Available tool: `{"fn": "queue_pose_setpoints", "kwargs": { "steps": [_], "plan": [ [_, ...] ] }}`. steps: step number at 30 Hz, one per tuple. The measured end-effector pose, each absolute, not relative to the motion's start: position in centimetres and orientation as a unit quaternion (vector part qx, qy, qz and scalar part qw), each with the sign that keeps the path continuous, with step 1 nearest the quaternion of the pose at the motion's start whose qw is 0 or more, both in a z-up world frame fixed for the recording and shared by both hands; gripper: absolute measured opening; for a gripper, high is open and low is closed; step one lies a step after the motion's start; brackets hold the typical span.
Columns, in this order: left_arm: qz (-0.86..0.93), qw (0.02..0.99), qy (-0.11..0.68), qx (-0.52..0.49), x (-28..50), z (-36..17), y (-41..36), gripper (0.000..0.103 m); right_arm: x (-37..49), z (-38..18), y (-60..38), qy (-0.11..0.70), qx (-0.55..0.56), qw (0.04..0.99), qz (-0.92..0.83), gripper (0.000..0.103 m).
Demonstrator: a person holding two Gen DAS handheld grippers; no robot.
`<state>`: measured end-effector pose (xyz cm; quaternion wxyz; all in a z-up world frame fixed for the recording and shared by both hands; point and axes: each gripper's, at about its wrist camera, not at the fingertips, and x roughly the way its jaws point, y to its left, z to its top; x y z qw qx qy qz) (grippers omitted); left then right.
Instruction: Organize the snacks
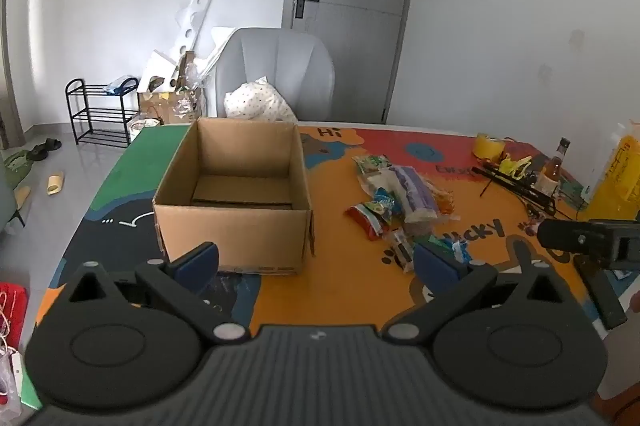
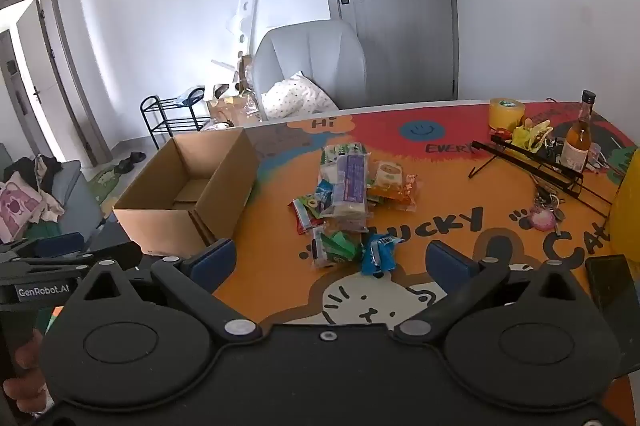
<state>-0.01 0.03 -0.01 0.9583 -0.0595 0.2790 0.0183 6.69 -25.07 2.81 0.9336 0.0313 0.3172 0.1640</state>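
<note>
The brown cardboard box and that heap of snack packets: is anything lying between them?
No. Between the brown cardboard box and the heap of snack packets only bare orange cartoon table mat shows, clearest in the right wrist view.

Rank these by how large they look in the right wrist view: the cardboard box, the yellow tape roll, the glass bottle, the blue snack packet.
1. cardboard box
2. glass bottle
3. yellow tape roll and blue snack packet look alike; the packet lies nearer the camera, so no ranking.
</note>
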Motion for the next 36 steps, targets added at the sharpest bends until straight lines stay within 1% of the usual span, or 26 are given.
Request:
{"fn": "queue_pose_setpoints", "kwargs": {
  "steps": [8,36],
  "plan": [
    [0.012,0.953,0.298,-0.058,0.6,-0.7,-0.6,0.103,6.7,2.7,-25.3,0.324,0.037,0.931,0.164,0.103],
    [-0.021,0.951,0.304,-0.049,0.4,-0.9,-1.5,0.103,6.9,2.2,-24.8,0.318,0.011,0.936,0.152,0.103]
  ]
}}
